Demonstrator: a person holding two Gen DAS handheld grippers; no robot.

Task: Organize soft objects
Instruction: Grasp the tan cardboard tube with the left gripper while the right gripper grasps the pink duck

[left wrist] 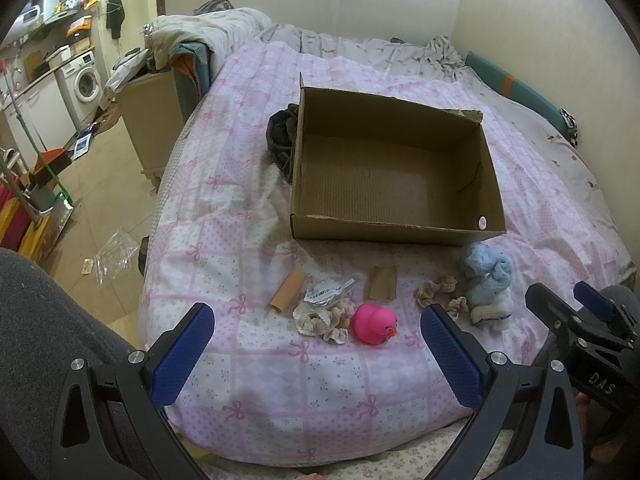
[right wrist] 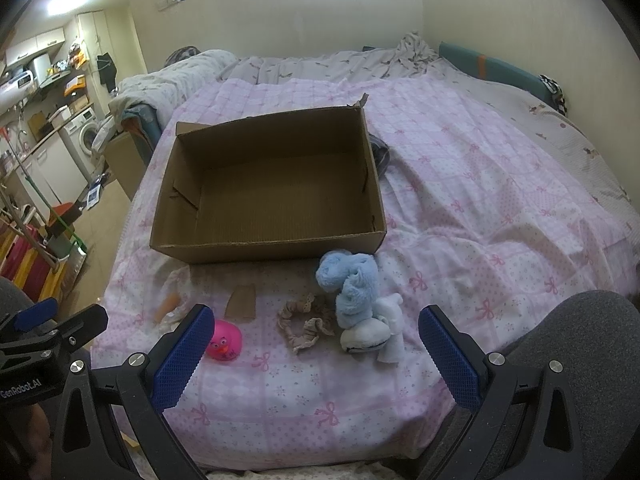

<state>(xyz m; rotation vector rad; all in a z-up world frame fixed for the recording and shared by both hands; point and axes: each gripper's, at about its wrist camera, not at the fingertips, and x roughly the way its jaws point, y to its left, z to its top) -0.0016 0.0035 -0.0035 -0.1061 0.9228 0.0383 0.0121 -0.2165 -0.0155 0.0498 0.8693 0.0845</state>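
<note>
An empty open cardboard box (left wrist: pixel 396 176) (right wrist: pixel 268 196) sits on the pink quilted bed. In front of it lie a pink rubber duck (left wrist: pixel 373 324) (right wrist: pixel 225 345), a fluffy blue soft toy (left wrist: pixel 486 270) (right wrist: pixel 352 284) on a white sock (right wrist: pixel 390 334), beige scrunchies (left wrist: pixel 438 290) (right wrist: pixel 304 322), a cream scrunchie (left wrist: pixel 316 318), a foil wrapper (left wrist: pixel 326 291), a cardboard tube (left wrist: pixel 288 291) and a cardboard scrap (left wrist: pixel 383 283) (right wrist: pixel 241 300). My left gripper (left wrist: pixel 316 356) is open and empty, just short of the duck. My right gripper (right wrist: pixel 316 356) is open and empty, just short of the blue toy.
A dark bundle of clothes (left wrist: pixel 282 136) lies against the box's left side. The bed's near edge is right under both grippers. Floor, a cardboard bin (left wrist: pixel 154 128) and a washing machine (left wrist: pixel 86 80) are to the left. Crumpled bedding (right wrist: pixel 340 64) lies along the far wall.
</note>
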